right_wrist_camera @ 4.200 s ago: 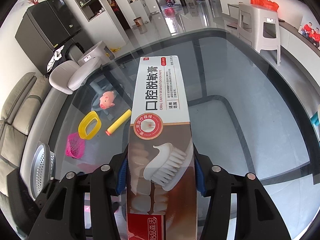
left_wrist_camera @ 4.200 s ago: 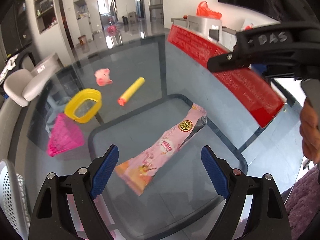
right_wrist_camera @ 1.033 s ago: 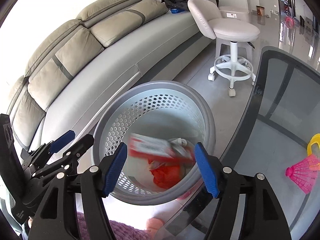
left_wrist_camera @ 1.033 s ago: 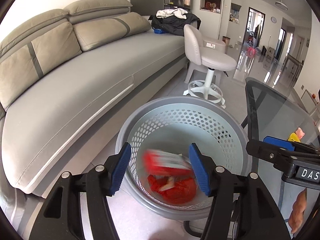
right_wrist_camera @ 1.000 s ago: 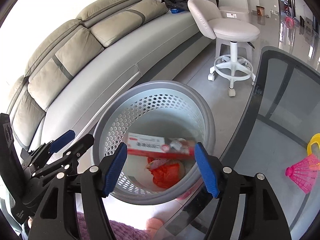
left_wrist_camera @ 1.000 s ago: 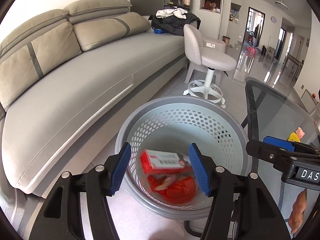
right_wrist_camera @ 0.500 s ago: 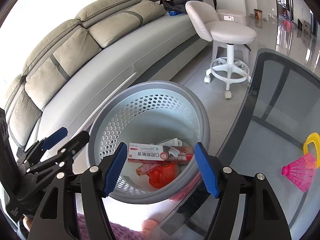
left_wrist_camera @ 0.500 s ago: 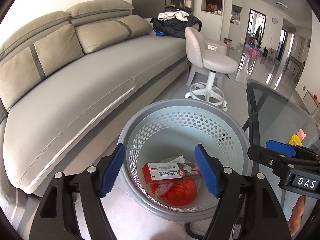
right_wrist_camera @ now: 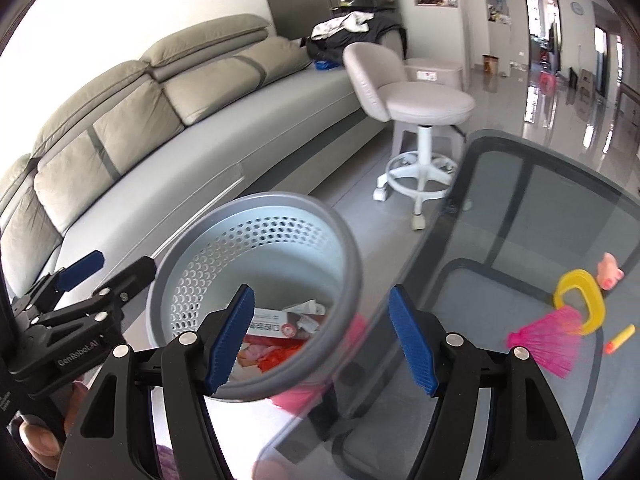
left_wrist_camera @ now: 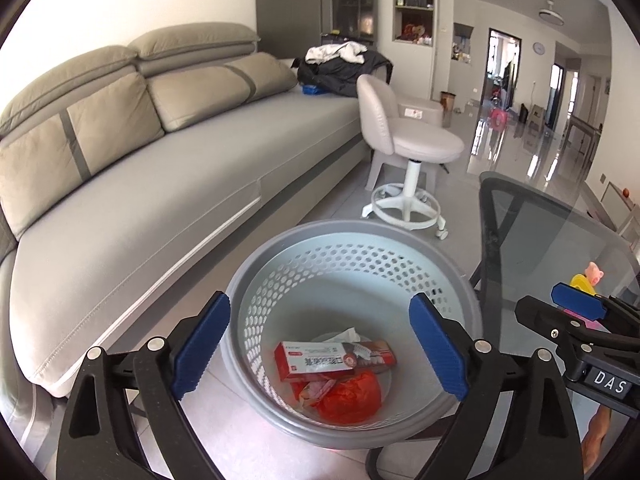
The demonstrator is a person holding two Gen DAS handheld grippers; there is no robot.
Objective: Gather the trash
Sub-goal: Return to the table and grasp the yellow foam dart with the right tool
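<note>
Above the grey perforated bin (left_wrist_camera: 352,264), your left tongs (left_wrist_camera: 320,348) stand wide with nothing between them, their jaws having just been opening. Your right tongs (right_wrist_camera: 322,340) stand moderately apart and empty, straddling the bin's rim at 3 o'clock. The collected trash lies on the bin floor: the red toothpaste box (left_wrist_camera: 334,360) flat across the top, a pink wrapper (left_wrist_camera: 316,390) and a crumpled red bag (left_wrist_camera: 352,394) under it, a scrap of white paper (left_wrist_camera: 344,335) at 12 o'clock behind.

Your risks from here are mostly on the way back to the glass bench (right_wrist_camera: 540,240), whose edge sits close beside the bin at 3 o'clock. Swing the right tongs low and they could clip the rim, tipping a light basket and spilling what you dropped. The two tools hang close together, so a hurried turn could knock one against the other.

On the bench, the pink shuttlecock (right_wrist_camera: 548,340), yellow ring (right_wrist_camera: 580,300), small pink pig (right_wrist_camera: 610,272) and yellow foam dart (right_wrist_camera: 620,338) look like toys rather than rubbish; grabbing one by mistake would be the likeliest sorting error. Whether any trash remains on the bench cannot be told from these views.
</note>
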